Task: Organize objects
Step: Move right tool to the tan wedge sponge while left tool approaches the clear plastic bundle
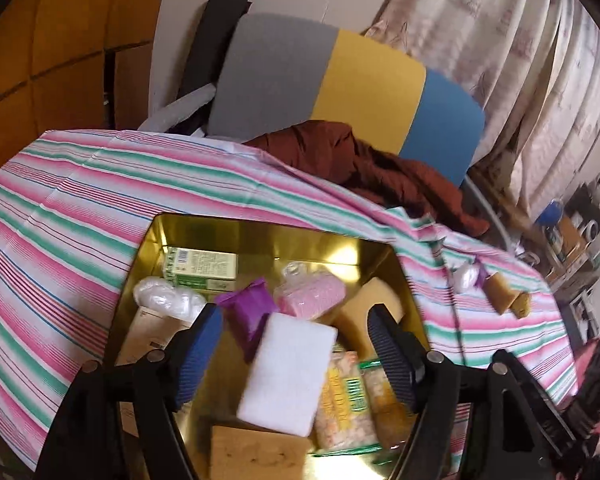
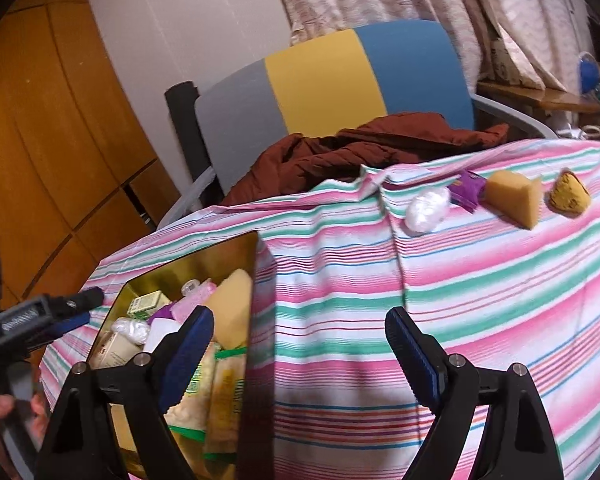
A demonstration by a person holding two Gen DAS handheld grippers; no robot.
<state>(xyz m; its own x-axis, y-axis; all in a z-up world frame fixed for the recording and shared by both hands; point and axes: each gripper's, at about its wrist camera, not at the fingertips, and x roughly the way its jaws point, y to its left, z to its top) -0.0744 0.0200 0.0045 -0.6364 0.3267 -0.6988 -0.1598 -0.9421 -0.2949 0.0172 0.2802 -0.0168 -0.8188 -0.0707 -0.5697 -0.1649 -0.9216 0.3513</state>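
Over the gold tin, left gripper is spread wide w/ a white sponge block between the pads, prob. loose, not pinched. Right gripper is spread, empty. Send it at the 4 items left on the striped cloth: 1 white bag, 1 purple packet, 1 sponge wedge, 1 brownish lump. Approach low, one at a time.

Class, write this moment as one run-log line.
left gripper: open above gold tin, white sponge between jaws | right gripper: open, empty | four items on striped cloth
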